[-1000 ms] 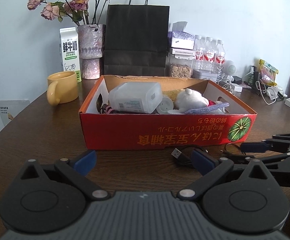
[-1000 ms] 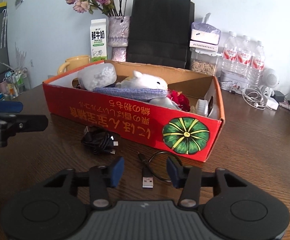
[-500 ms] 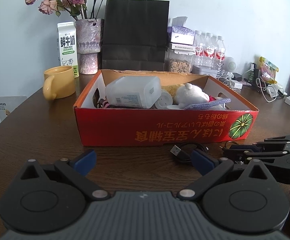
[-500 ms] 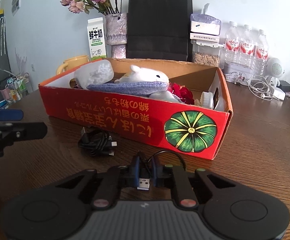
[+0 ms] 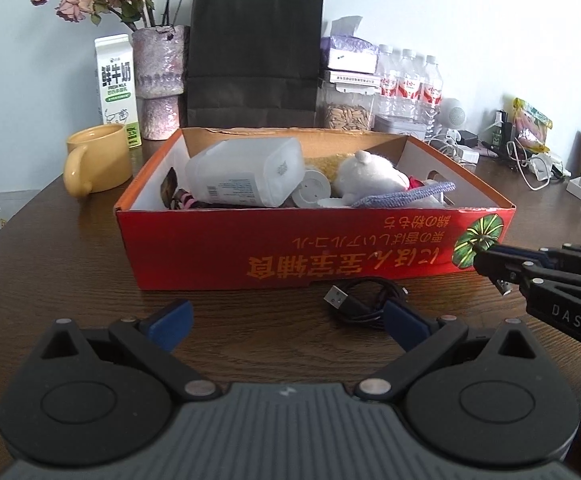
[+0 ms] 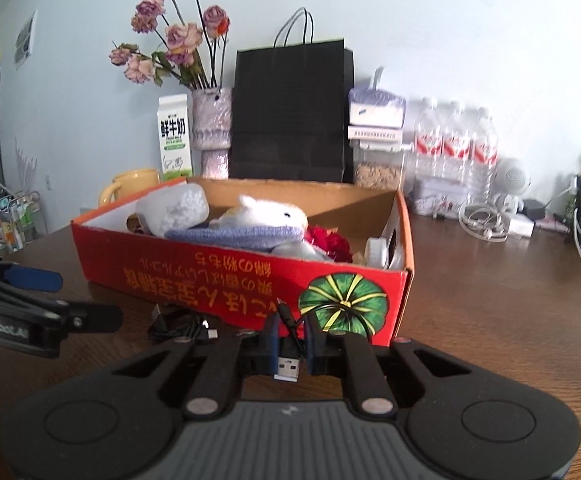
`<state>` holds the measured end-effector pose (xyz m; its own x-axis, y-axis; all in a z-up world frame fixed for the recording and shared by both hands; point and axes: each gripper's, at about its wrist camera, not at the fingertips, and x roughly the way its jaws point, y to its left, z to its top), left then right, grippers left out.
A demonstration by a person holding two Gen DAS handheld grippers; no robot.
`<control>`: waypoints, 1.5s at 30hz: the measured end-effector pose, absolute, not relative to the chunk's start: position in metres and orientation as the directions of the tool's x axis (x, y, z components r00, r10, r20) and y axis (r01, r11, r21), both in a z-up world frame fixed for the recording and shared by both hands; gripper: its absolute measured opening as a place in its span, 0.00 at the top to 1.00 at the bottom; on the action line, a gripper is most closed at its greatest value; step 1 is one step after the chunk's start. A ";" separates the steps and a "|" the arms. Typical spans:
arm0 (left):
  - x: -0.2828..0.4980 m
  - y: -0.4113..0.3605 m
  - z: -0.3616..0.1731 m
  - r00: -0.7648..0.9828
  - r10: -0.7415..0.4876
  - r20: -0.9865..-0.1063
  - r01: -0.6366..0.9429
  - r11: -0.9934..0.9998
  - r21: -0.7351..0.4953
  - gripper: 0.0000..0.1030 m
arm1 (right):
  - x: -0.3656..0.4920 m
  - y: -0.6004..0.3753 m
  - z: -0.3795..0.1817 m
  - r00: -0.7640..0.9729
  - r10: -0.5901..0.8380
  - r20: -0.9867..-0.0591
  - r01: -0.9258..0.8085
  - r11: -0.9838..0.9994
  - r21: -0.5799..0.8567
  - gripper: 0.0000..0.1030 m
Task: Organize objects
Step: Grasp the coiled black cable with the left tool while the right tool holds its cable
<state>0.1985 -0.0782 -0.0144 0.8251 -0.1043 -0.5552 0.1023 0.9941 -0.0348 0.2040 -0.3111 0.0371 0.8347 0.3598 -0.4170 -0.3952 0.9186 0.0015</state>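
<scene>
Red cardboard box contains a clear plastic jar, white plush toy and purple cloth. Right gripper clamped on USB plug; left gripper spread apart, empty.

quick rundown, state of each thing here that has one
right gripper: shut on the short usb cable, lifted
left gripper: open, empty
coiled black cable: lying on the table, before the box
red box: open-topped, partly filled
yellow mug: upright
milk carton: upright, closed
</scene>
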 end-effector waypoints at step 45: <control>0.237 -0.127 -0.038 0.778 -0.171 -0.604 0.205 0.979 -0.013 0.44 | 0.204 -0.317 0.037 0.837 0.367 -0.405 -0.389 0.921 0.030 0.89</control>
